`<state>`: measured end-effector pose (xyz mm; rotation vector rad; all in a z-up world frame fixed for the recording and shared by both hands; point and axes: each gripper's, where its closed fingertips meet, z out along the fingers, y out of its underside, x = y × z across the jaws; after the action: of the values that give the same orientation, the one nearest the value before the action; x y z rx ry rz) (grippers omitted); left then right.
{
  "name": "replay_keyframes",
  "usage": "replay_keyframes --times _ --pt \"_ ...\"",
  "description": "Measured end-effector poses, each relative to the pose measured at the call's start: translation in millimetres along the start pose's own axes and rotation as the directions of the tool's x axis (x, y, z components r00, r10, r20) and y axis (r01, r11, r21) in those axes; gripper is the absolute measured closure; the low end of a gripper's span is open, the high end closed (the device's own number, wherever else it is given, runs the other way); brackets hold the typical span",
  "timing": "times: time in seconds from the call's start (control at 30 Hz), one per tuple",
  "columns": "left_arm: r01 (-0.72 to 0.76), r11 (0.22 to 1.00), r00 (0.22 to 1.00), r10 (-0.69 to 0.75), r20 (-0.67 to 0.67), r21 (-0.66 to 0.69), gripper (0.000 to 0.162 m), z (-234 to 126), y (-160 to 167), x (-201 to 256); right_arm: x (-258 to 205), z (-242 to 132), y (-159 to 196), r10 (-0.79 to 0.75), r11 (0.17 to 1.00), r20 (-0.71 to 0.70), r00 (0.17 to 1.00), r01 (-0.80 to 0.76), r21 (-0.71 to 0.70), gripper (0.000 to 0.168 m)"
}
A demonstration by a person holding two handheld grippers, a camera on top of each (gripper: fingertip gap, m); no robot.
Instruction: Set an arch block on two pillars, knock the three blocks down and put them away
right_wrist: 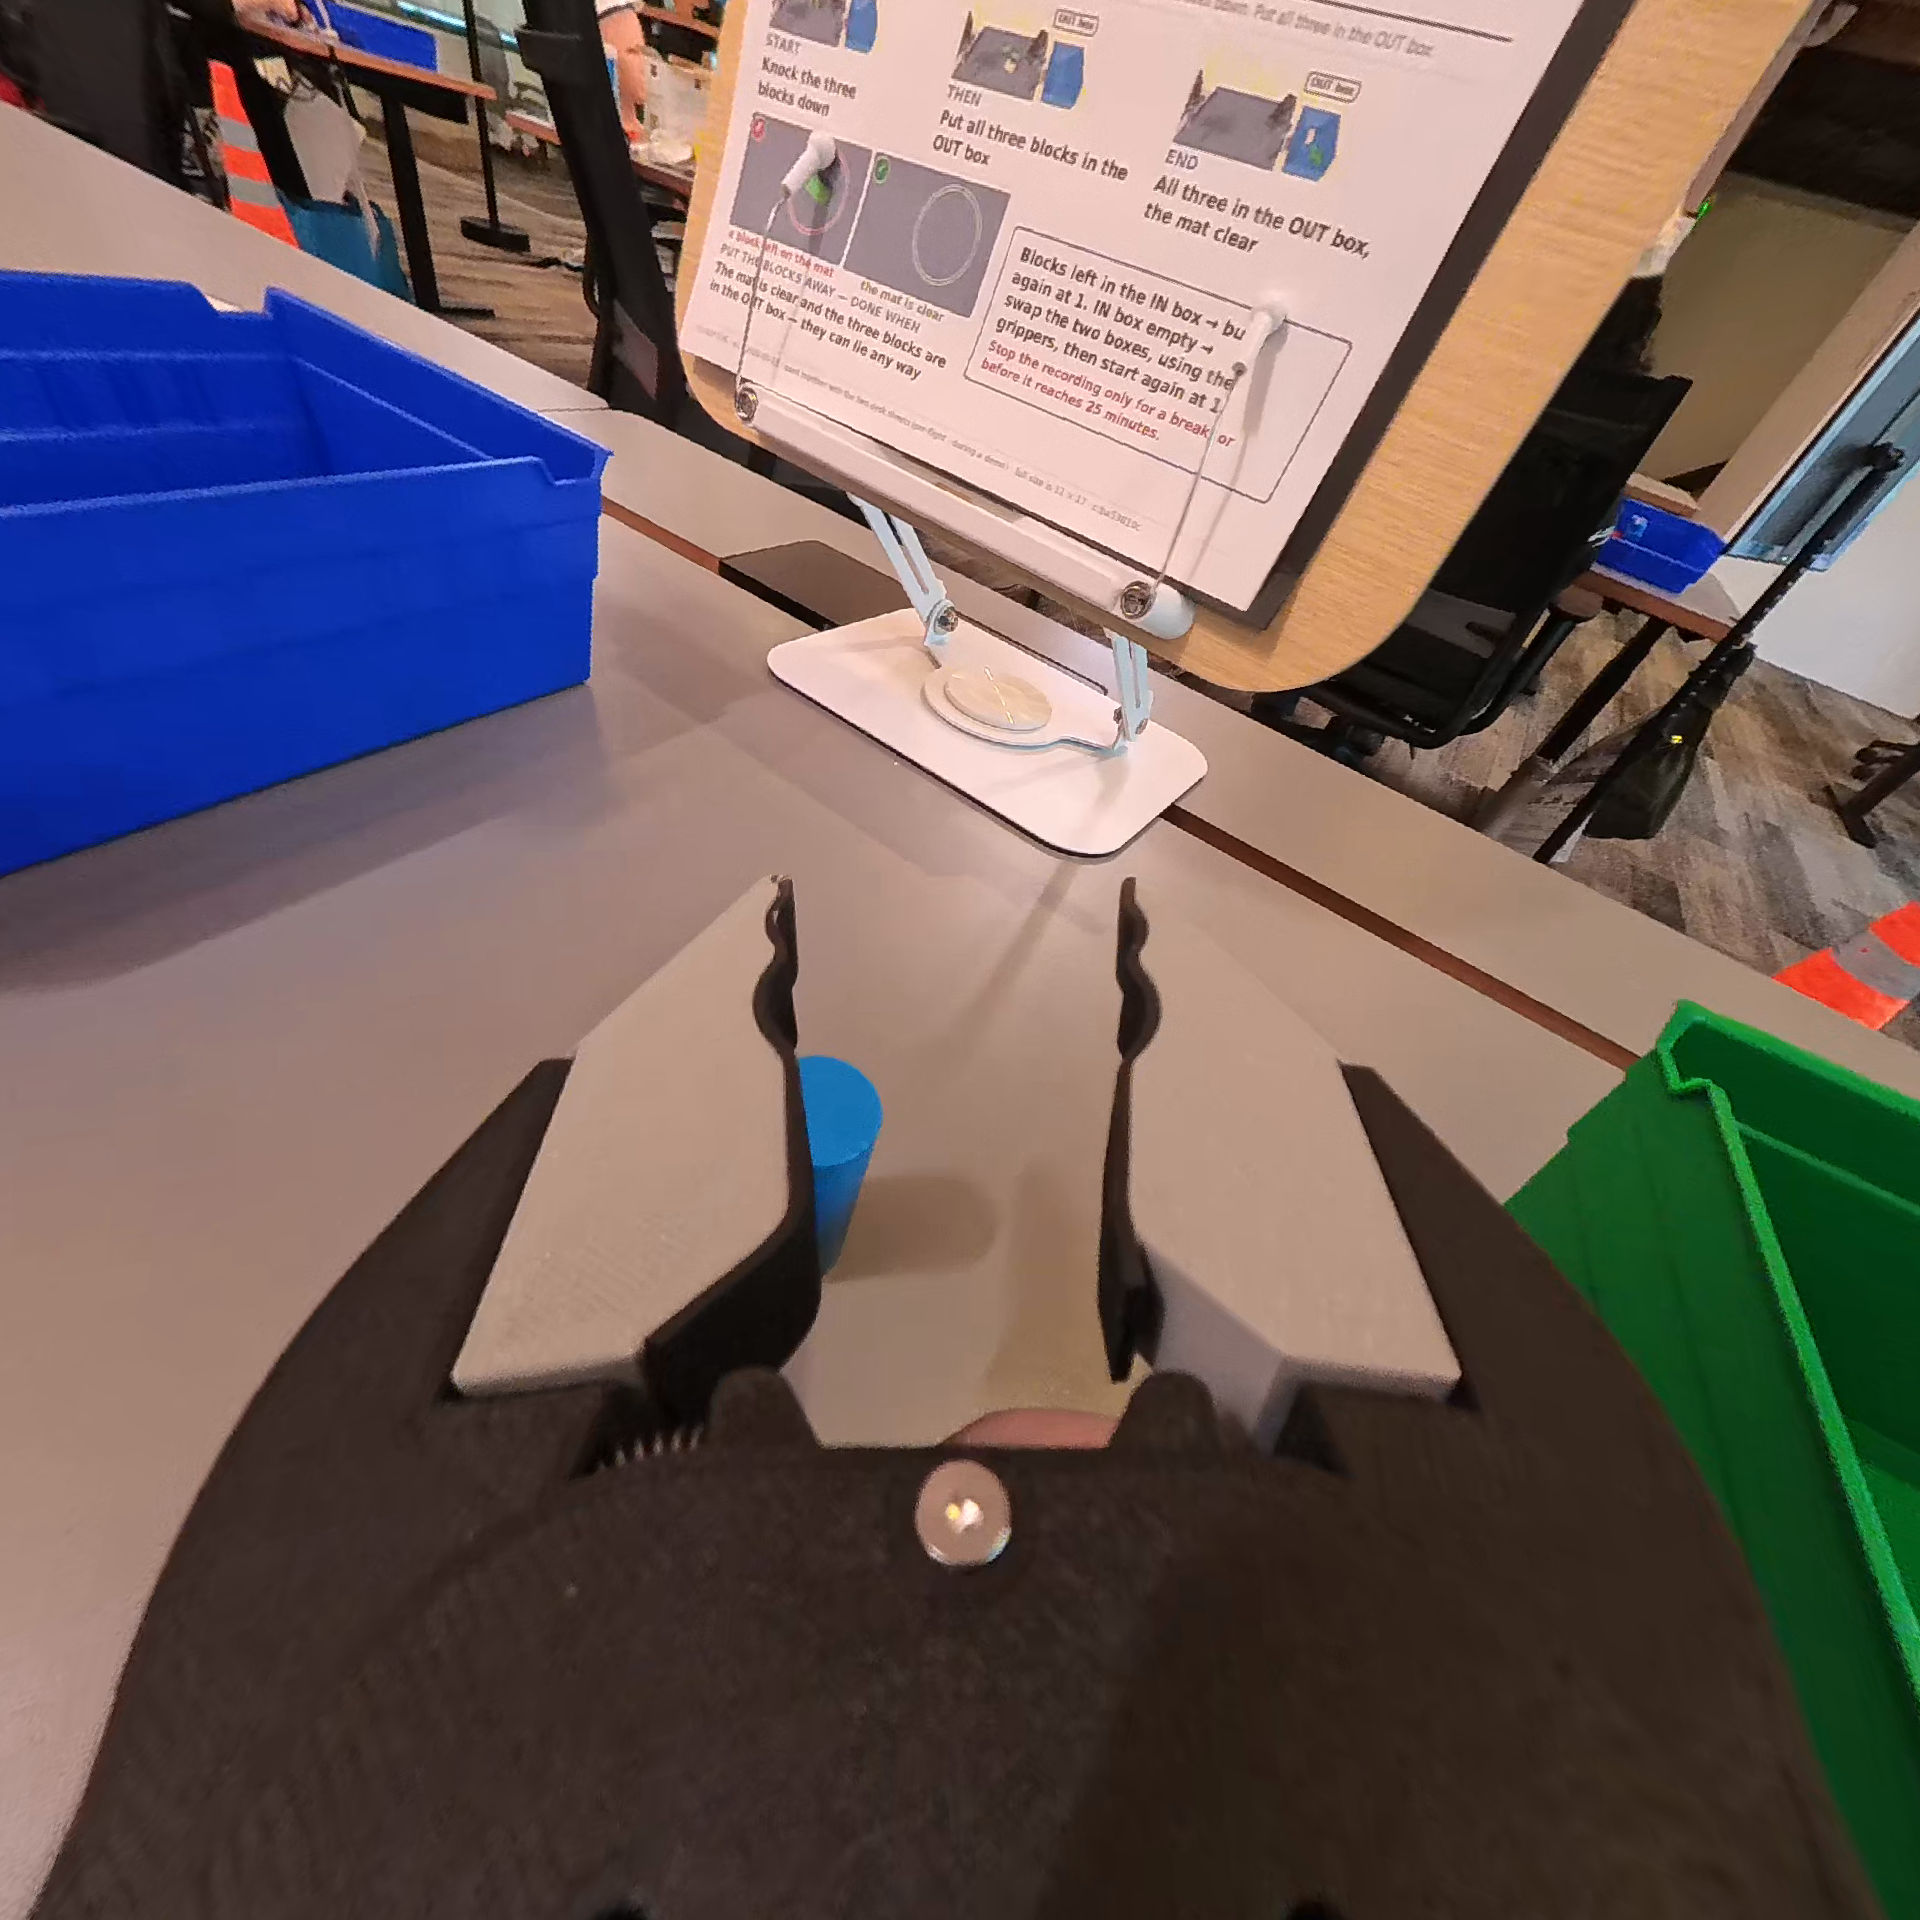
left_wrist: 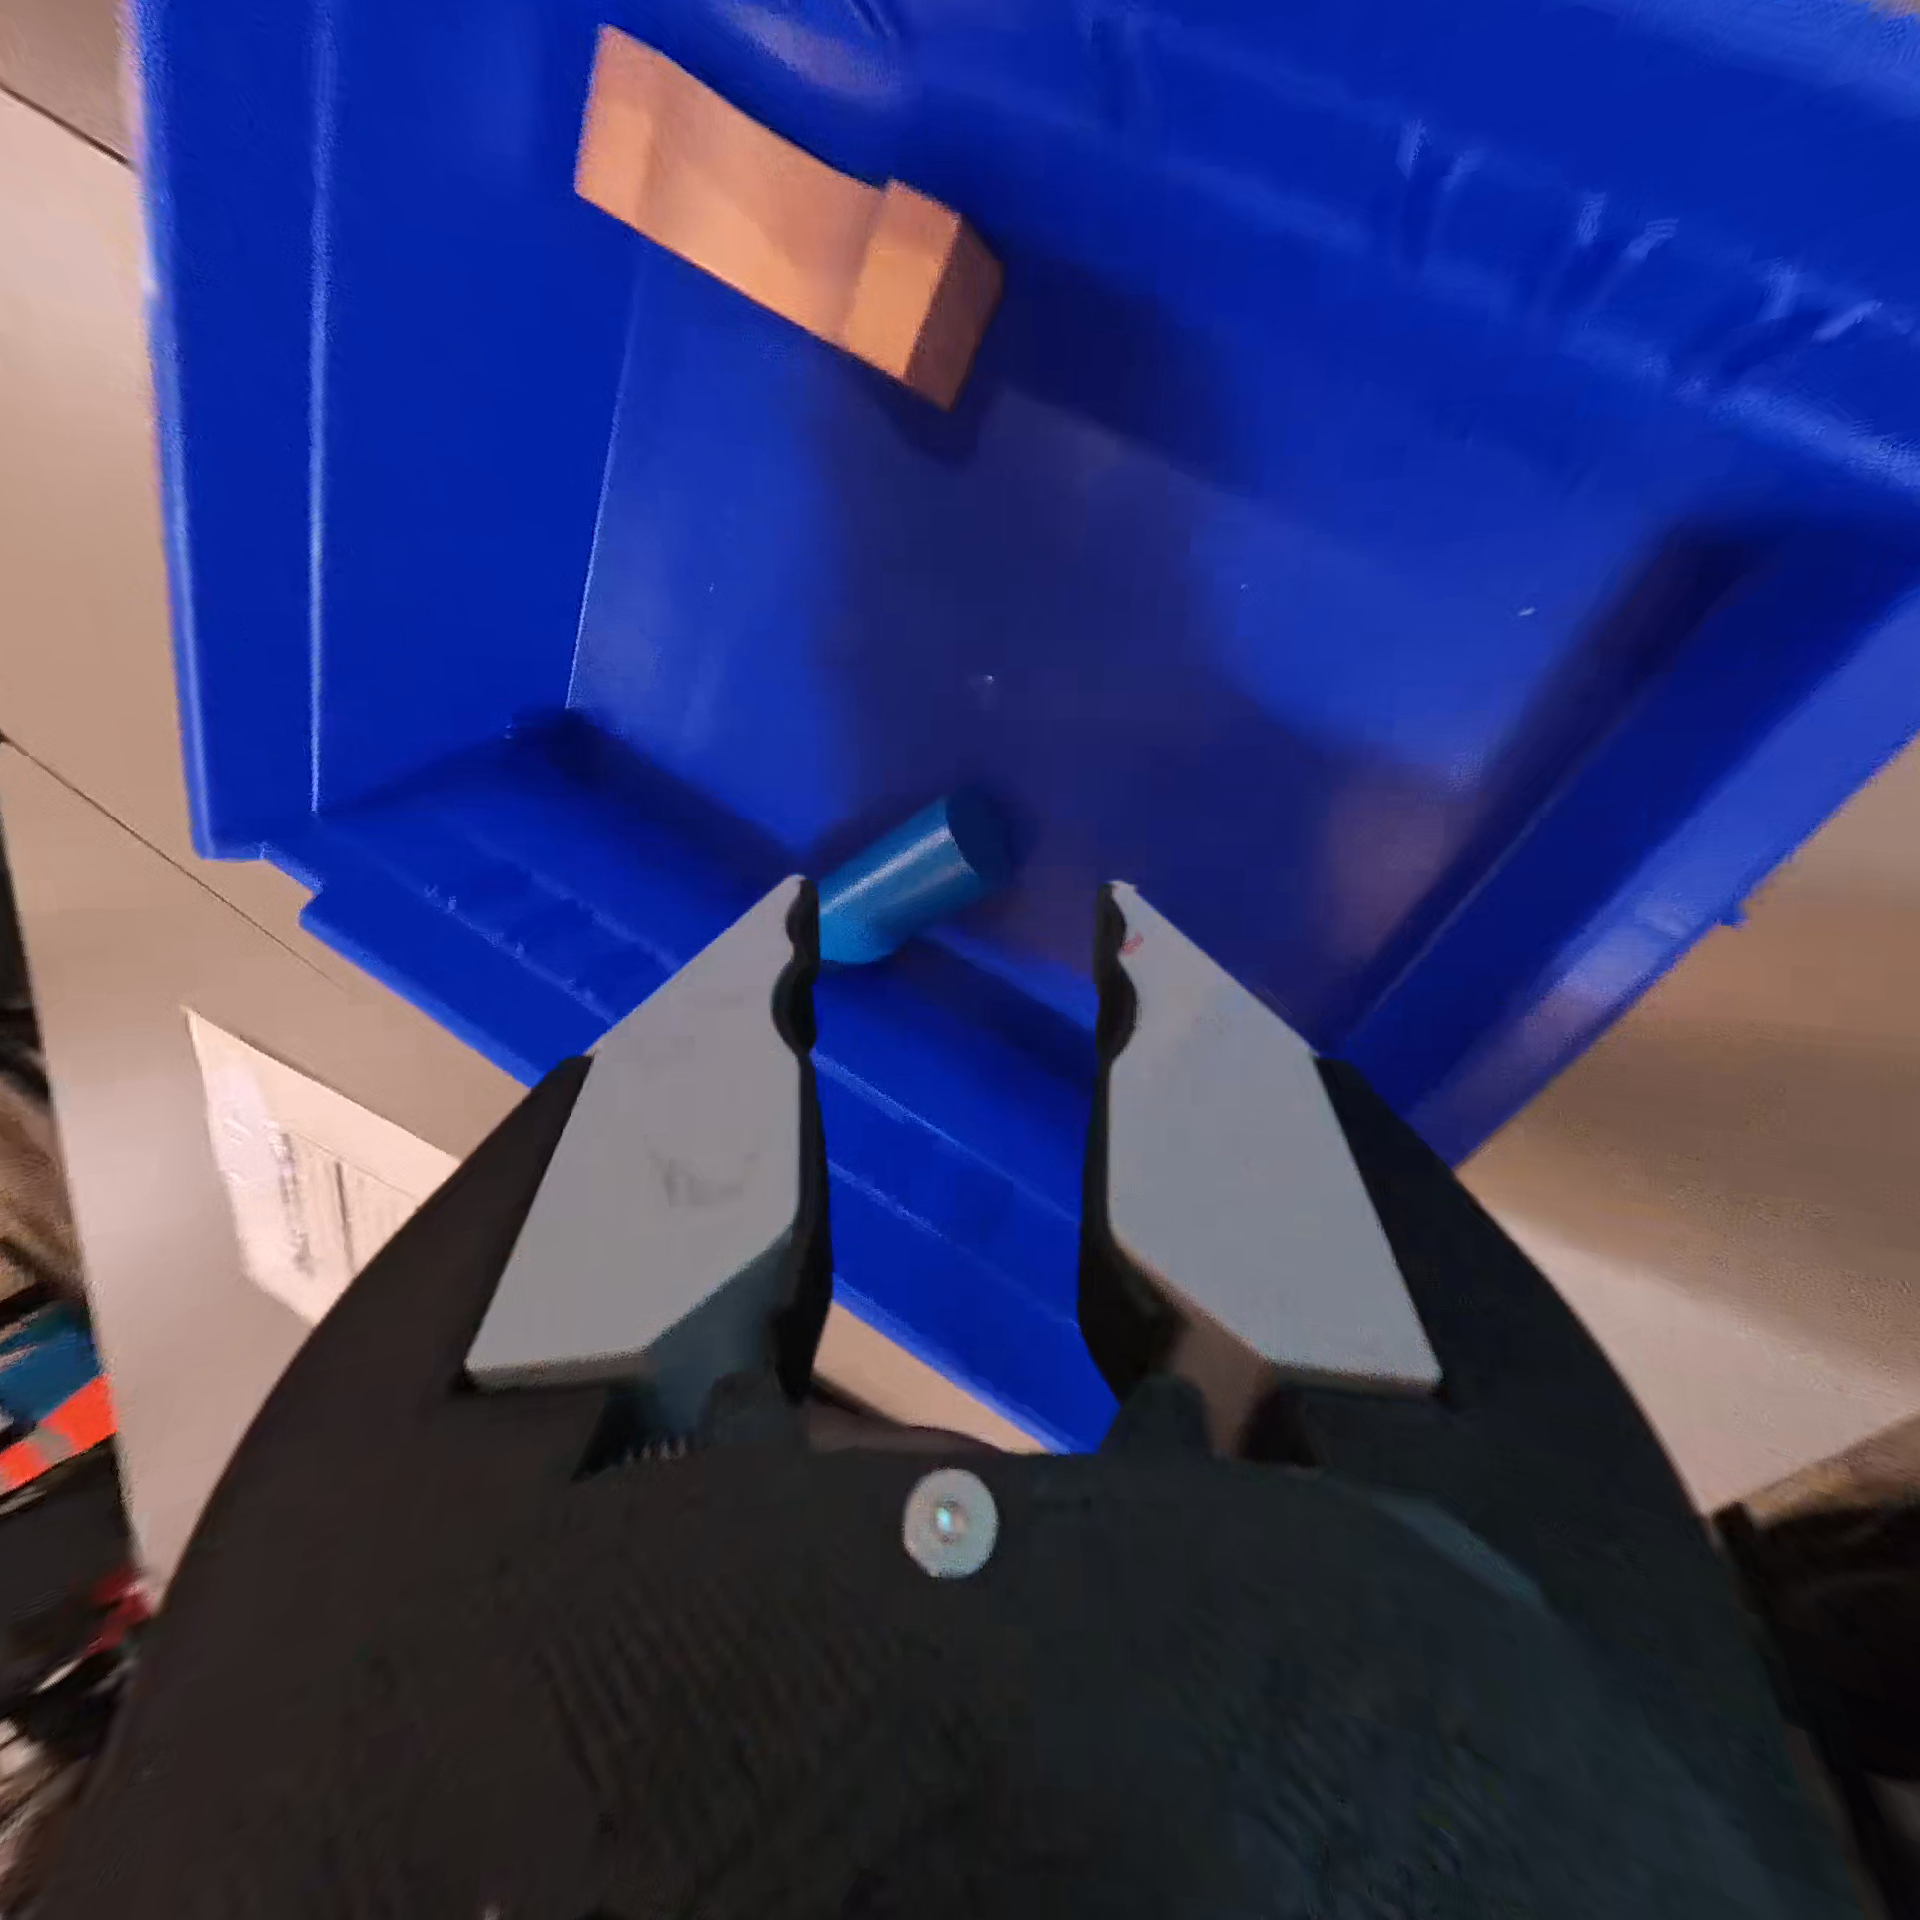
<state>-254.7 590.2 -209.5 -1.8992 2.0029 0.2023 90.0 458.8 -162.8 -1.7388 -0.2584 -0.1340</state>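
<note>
In the left wrist view my left gripper (left_wrist: 961, 904) is open and empty, hovering over a blue bin (left_wrist: 416, 520). In the bin lie an orange-tan block (left_wrist: 779, 218) at the far left and a blue cylinder (left_wrist: 914, 883) on its side near the near wall, just past my left fingertip. In the right wrist view my right gripper (right_wrist: 954, 904) is open above the grey table (right_wrist: 520, 987). A second blue cylinder (right_wrist: 844, 1143) stands upright between the jaws, close against the left finger (right_wrist: 665, 1143) and partly hidden by it. The jaws are not closed on it.
The blue bin (right_wrist: 260, 561) stands at the left of the right wrist view, and a green bin (right_wrist: 1766, 1299) at the right. An instruction sheet on a white stand (right_wrist: 987, 717) stands ahead. A small peach patch (right_wrist: 1029, 1432) shows under the gripper's base; I cannot tell what it is. Some 40 centimeters of space lies between my two pairs of fingers.
</note>
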Motion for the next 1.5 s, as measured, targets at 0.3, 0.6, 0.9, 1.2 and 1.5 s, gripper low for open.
replay_keyframes --times 0.3,0.6,0.9,1.2,1.5 --pt "-0.320 0.806 0.936 0.351 -0.033 -0.498 0.090 55.9 47.1 -17.1 3.3 -4.3 -10.0 -0.035 0.998 -0.028 0.999 0.036 0.047 0.112" --pt "-0.281 0.830 0.959 0.224 -0.173 -0.483 0.117 68.6 49.1 -2.0 5.3 -10.6 -21.1 0.029 0.995 0.000 1.000 -0.029 0.097 0.112" --pt "-0.301 0.815 0.953 0.244 -0.178 -0.495 0.132 59.9 54.0 11.0 -0.2 -17.7 -31.6 0.015 0.991 0.018 1.000 -0.018 0.135 0.112" --pt "-0.099 0.989 0.991 0.108 0.082 -0.112 0.132 12.7 15.7 -6.8 -11.3 -17.4 -32.4 -0.022 0.992 0.048 0.999 0.016 0.123 0.113" --pt "0.313 0.420 0.826 -0.562 -0.026 0.852 0.132 -152.0 -139.8 12.7 -18.1 -18.0 -35.6 -0.027 0.989 0.077 0.997 0.015 0.150 0.116"
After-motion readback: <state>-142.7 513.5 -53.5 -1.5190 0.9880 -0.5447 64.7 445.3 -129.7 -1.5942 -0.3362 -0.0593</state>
